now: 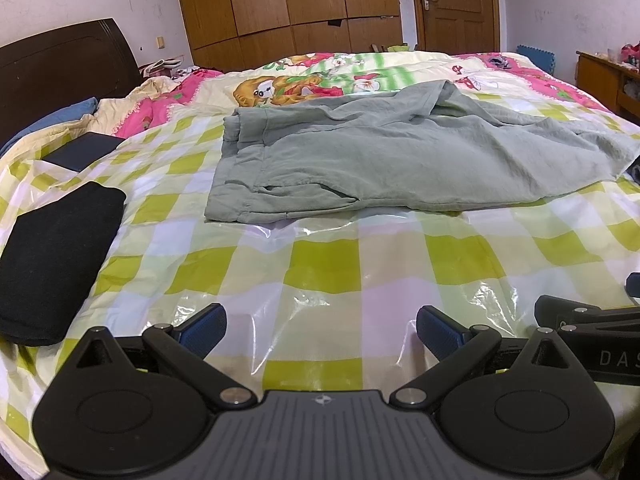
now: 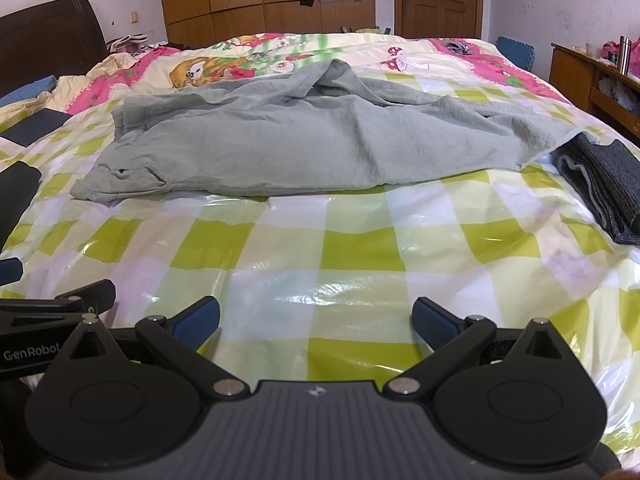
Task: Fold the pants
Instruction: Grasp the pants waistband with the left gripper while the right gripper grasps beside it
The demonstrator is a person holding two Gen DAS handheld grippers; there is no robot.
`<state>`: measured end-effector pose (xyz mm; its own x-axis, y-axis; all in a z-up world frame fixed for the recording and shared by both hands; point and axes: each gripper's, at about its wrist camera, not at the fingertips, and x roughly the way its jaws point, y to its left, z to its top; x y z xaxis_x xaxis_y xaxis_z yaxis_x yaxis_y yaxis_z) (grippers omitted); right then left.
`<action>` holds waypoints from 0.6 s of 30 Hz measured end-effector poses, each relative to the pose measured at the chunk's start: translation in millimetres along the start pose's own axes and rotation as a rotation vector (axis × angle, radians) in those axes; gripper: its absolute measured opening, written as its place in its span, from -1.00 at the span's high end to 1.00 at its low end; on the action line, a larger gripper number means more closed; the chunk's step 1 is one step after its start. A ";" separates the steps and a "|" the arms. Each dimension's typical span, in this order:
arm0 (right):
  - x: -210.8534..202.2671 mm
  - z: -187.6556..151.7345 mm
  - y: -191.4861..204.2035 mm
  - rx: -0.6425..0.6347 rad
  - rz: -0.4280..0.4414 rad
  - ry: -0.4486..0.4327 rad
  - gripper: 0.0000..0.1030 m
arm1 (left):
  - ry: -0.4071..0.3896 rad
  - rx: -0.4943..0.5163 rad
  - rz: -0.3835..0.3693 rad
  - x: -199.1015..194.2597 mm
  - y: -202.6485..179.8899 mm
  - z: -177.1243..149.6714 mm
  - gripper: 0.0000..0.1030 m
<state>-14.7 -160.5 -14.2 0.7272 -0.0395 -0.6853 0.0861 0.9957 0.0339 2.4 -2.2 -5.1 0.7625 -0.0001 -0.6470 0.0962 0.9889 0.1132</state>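
Pants (image 1: 384,152), grey-green, lie rumpled mid-bed on checked plastic sheet (image 1: 328,264), well ahead of left gripper (image 1: 320,330) and right gripper (image 2: 316,320), both spread, empty; advise flattening bunched far leg before folding.

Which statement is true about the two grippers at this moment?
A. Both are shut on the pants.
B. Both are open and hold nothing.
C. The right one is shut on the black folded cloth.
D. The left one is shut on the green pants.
B: the left gripper and the right gripper both show spread fingers over the checked sheet, apart from the green pants.
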 end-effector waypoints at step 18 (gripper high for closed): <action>31.0 67.4 38.3 -0.162 0.085 -0.071 -0.98 | -0.099 0.017 0.050 33.8 39.9 39.3 -1.00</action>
<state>57.0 -129.3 14.9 0.7737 0.0452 -0.6319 -0.0842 0.9959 -0.0319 57.1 31.4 7.2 0.8258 0.0335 -0.5629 0.0670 0.9853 0.1569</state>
